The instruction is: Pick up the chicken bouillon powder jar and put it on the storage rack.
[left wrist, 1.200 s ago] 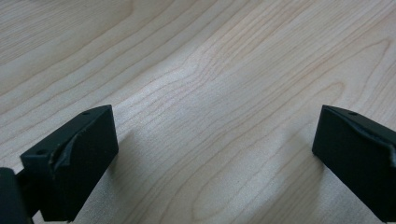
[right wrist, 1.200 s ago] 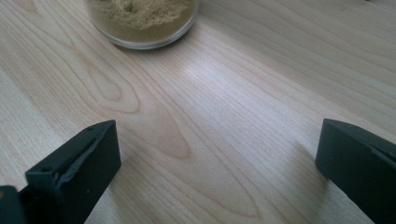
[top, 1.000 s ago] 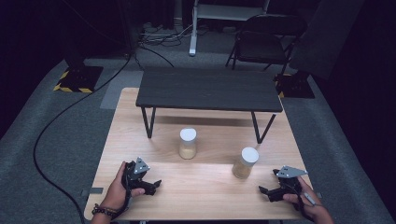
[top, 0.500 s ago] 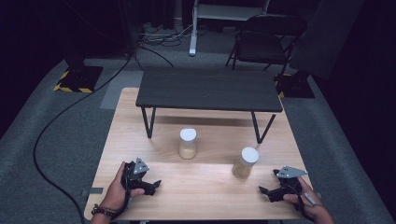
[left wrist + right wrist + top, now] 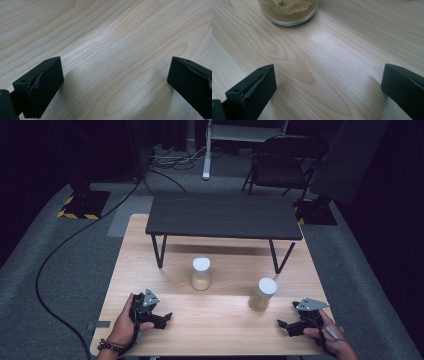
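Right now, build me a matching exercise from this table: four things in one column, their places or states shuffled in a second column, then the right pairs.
Things
1. left glass jar with white lid and tan powder
2. right glass jar with white lid and tan powder
3. low black side table
4. left black two-jaw gripper

Places or states
A. stands at the far end of the light wooden tabletop
B. jaws wide apart, resting low over bare wood
C. nearer the right black two-jaw gripper
D. upright near the tabletop's middle, just in front of the black legs

Pairs: 1-D, 2-C, 3-A, 4-B
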A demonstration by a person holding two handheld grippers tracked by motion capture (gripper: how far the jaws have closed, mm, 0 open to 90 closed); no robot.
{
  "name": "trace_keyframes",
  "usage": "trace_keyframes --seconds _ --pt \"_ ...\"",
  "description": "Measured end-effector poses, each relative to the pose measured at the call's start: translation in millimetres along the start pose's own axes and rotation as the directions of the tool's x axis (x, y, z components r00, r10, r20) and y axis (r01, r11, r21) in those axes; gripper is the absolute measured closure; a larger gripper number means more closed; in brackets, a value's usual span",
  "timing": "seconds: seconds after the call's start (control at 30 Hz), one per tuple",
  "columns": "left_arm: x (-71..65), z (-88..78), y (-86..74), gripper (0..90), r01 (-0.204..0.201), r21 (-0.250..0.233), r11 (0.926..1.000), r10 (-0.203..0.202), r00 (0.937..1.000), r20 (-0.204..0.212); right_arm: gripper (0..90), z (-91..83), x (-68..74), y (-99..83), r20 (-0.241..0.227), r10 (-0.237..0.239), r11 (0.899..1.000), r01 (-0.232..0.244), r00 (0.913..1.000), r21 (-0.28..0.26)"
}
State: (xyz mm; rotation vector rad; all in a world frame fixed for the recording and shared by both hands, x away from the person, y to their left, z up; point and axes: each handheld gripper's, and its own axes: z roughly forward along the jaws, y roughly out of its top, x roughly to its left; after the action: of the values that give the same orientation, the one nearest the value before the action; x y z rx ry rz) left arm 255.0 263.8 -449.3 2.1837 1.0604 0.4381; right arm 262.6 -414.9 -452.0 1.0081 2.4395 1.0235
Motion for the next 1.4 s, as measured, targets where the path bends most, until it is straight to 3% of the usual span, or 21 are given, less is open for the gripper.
trace_keyframes --seconds 0.4,0.67,0.83,1.4 --pt "-8.9 -7.3 2.9 2.5 0.01 -0.043 0.999 -0.01 0.9997 -0.02 0.0 0.0 0.0 0.0 0.0 0.0 1.0 0.0 1.0 0.0" --pt "-15.1 -15.8 2.9 2.5 0.016 -0.097 0.9951 -0.02 0.999 -0.039 0.0 0.0 0.0 0.0 0.0 0.0 1.0 0.0 1.0 0.0" --pt "-22.9 -18.2 4.0 2.3 0.012 -0.112 0.9936 -0.02 0.9974 -0.069 0.0 0.0 0.0 0.0 0.0 0.0 1.0 0.0 1.0 0.0" --pt "-34.1 -22.1 8.7 2.1 0.002 -0.159 0.9873 -0.016 0.9962 -0.086 0.0 0.0 0.0 0.0 0.0 0.0 1.0 0.0 1.0 0.0"
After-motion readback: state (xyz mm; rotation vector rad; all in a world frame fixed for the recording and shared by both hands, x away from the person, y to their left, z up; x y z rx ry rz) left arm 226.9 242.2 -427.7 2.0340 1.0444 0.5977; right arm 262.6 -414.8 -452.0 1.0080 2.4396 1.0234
